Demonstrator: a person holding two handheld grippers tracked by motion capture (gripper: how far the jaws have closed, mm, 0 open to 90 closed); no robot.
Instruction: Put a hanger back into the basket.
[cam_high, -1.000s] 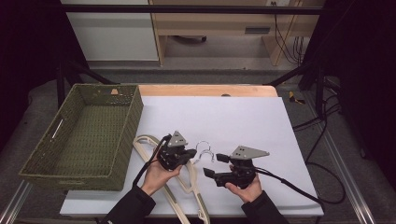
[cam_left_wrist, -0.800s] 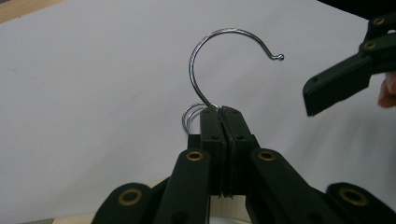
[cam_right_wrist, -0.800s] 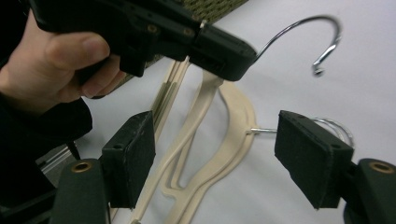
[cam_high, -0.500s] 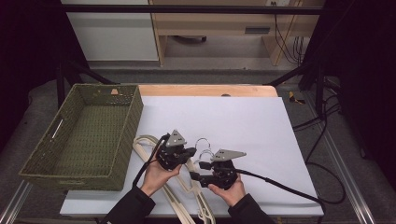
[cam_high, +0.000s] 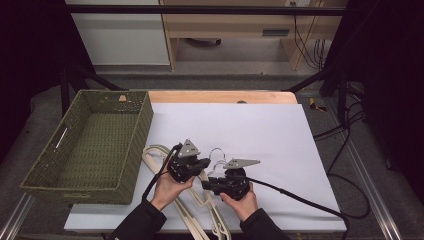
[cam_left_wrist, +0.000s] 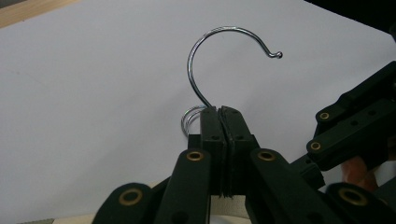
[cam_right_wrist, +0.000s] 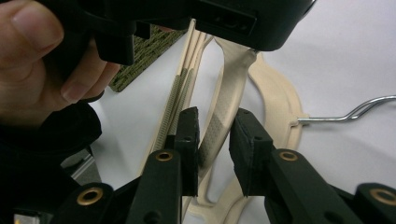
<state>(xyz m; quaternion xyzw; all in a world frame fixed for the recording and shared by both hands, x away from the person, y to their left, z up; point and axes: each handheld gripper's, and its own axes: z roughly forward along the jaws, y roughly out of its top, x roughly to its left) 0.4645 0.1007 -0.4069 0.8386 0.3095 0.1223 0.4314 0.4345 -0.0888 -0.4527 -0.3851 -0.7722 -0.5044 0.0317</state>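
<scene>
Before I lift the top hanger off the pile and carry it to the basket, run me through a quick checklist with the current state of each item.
1. Left gripper clamped on the metal hook at its base: ok, jaws shut on the wire.
2. Right gripper around a hanger arm: ok, the cream arm sits between the jaws, which have just been closing.
3. Right pads pressing the arm: not ok, a gap shows on the right side.
4. Both grippers on the same hanger: cannot tell, several cream hangers overlap.
5. Basket ready to receive: ok, nothing lies in it.
6. Path to the basket over the white table: ok, nothing stands between.
</scene>
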